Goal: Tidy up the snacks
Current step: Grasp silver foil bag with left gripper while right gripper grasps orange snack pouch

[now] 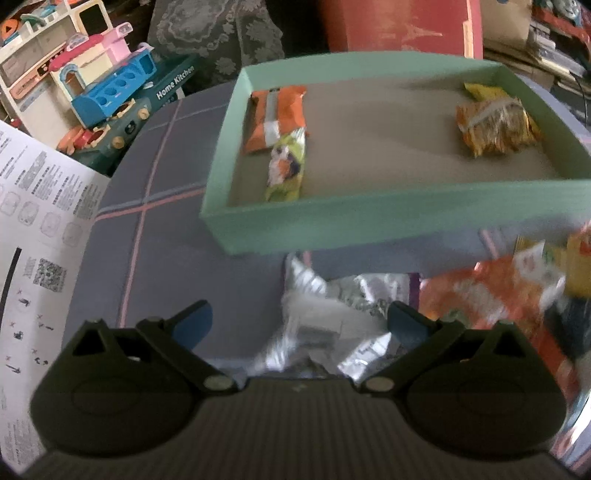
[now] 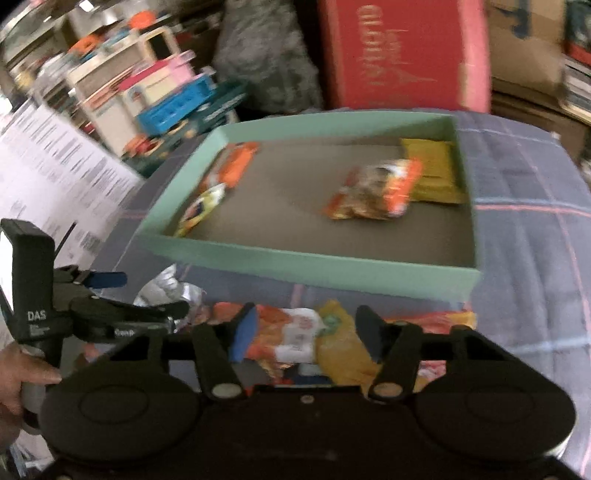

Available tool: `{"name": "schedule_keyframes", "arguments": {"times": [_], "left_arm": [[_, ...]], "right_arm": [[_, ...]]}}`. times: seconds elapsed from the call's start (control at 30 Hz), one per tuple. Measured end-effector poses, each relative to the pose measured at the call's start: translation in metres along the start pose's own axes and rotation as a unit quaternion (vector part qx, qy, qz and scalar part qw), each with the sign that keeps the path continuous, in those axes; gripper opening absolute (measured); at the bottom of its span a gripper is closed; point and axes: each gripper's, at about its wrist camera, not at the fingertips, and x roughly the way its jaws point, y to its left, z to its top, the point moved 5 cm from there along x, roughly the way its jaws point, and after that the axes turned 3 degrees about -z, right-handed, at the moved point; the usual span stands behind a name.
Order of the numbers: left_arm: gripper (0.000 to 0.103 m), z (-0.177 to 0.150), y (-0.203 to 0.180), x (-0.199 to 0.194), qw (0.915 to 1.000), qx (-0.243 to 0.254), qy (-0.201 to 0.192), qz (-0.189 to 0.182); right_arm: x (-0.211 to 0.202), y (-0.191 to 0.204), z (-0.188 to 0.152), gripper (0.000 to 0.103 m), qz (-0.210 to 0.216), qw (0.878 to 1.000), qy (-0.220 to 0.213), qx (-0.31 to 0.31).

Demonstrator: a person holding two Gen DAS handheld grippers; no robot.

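A mint-green box (image 1: 369, 221) (image 2: 295, 266) sits on a plaid cloth and holds several snack packets: an orange one (image 1: 277, 114), a yellow-green one (image 1: 286, 166) and a crumpled orange-brown one (image 1: 495, 125). In front of the box lies a loose pile. My left gripper (image 1: 299, 325) (image 2: 140, 293) is open, with a silver packet (image 1: 317, 314) between its fingers, untouched. My right gripper (image 2: 306, 332) has its jaws partly closed around an orange-and-white packet (image 2: 291, 336) and a yellow packet (image 2: 343, 350). Blur hides whether the pads press on them.
More orange packets (image 1: 480, 291) lie right of the silver one. A printed sheet (image 1: 33, 221) hangs at the left, with toy kitchen sets (image 1: 92, 85) behind it. A red box (image 1: 399, 26) stands beyond the green box. A hand (image 2: 18, 369) holds the left gripper's handle.
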Motion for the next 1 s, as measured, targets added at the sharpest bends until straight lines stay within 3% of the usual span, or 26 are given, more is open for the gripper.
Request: {"name": "schedule_keyframes", "arguments": {"times": [0.3, 0.53, 0.73, 0.87, 1.0], "left_arm": [[0.103, -0.035, 0.051, 0.001, 0.9995, -0.026, 0.02, -0.004], [0.103, -0.042, 0.079, -0.011, 0.997, -0.074, 0.008, -0.023], [0.103, -0.025, 0.071, -0.017, 0.9928, -0.101, -0.007, -0.064], [0.103, -0.017, 0.058, -0.004, 0.9937, -0.097, -0.001, -0.055], [0.103, -0.019, 0.054, 0.01, 0.9952, -0.089, 0.015, -0.039]], "right_arm": [[0.054, 0.046, 0.009, 0.057, 0.036, 0.994, 0.044, -0.09], [0.072, 0.061, -0.007, 0.06, 0.055, 0.988, 0.09, -0.11], [0.057, 0.085, -0.039, 0.061, 0.065, 0.981, 0.105, -0.153], [0.05, 0.096, -0.049, 0.062, 0.055, 0.978, 0.101, -0.175], [0.047, 0.104, -0.056, 0.069, 0.051, 0.969, 0.1, -0.22]]}}
